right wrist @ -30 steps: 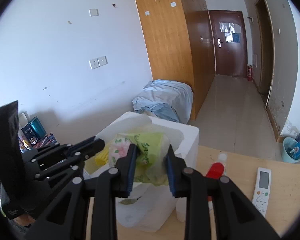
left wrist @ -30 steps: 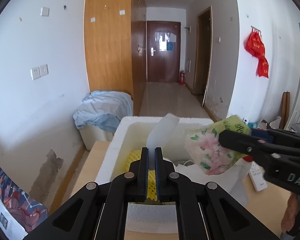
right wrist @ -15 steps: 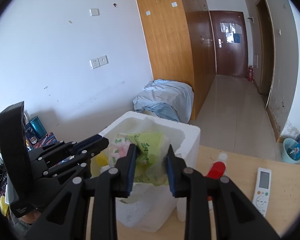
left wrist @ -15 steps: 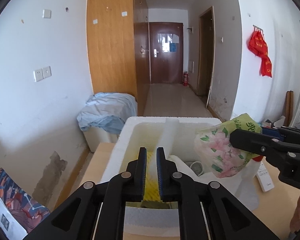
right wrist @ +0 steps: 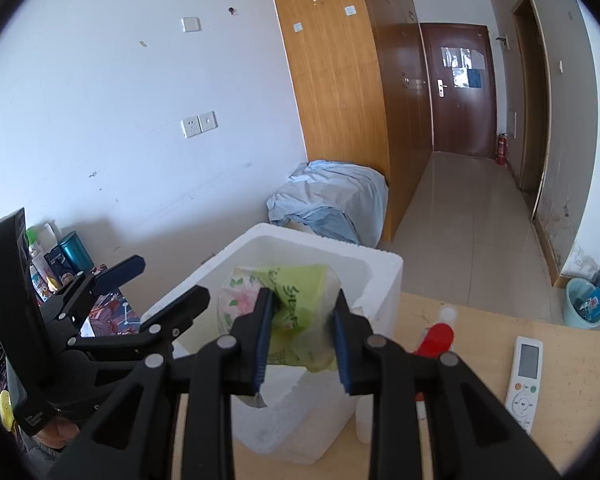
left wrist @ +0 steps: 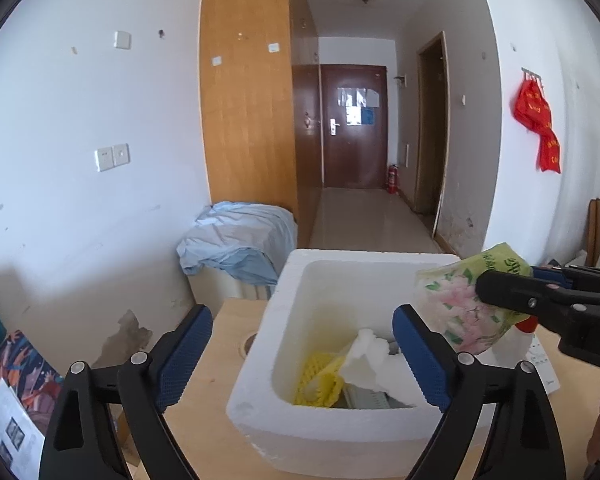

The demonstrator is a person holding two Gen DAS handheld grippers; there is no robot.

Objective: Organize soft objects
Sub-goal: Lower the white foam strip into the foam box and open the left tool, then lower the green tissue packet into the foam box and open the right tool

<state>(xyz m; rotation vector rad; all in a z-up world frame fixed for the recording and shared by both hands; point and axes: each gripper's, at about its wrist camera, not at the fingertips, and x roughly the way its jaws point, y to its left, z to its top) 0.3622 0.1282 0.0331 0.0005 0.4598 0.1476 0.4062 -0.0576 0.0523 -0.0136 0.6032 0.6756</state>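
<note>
Two grippers over foam box [left wrist: 284, 420]: right gripper [right wrist: 300, 330] pinches floral tissue pack [right wrist: 284, 312] above it, soft, light, crushable, so grip mid-body. Left gripper [left wrist: 302, 354] jaws just opened wide, empty; white foam sheet [left wrist: 370, 364] lies in box.

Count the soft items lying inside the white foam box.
2: a yellow foam net near the front wall of the foam box, and a white foam wrap beside it to the right. More may be hidden underneath.

White walls [left wrist: 80, 200], tall wooden wardrobe [left wrist: 244, 112], brown door [left wrist: 354, 126] down tiled hallway [left wrist: 364, 216]
</note>
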